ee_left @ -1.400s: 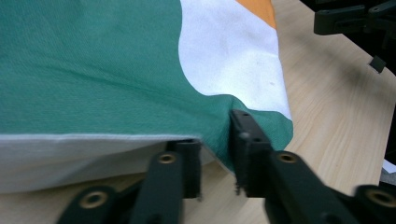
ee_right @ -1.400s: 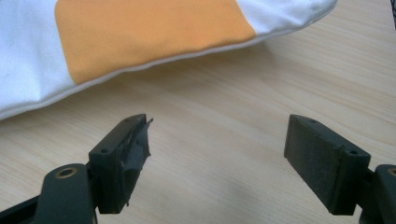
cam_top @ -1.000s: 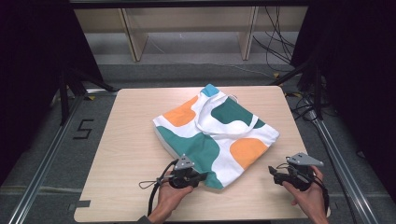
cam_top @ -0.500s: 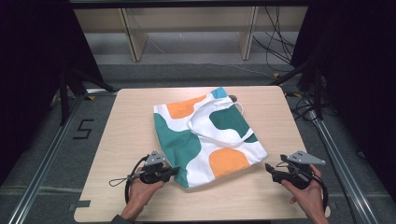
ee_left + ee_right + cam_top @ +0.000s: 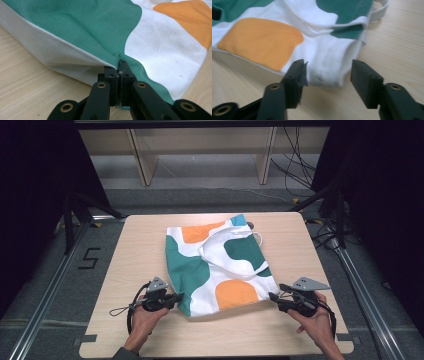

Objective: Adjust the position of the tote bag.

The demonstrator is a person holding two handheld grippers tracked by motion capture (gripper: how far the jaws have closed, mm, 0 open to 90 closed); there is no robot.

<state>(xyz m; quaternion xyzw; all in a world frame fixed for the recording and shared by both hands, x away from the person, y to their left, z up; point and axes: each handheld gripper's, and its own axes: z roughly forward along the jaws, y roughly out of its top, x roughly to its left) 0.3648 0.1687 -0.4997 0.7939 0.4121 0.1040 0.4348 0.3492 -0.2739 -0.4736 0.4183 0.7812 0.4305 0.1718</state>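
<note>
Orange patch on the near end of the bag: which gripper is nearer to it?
Right. The right gripper is just beside the orange patch, jaws straddling the bag's corner. The left gripper is clamped on the far green corner.

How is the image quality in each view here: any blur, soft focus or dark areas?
High view: table evenly lit and sharp, surroundings very dark. Left gripper view: crisp on the bag weave, the near jaws slightly soft. Right gripper view: blurred overall, the bag's orange patch and the jaw edges smeared.
</note>
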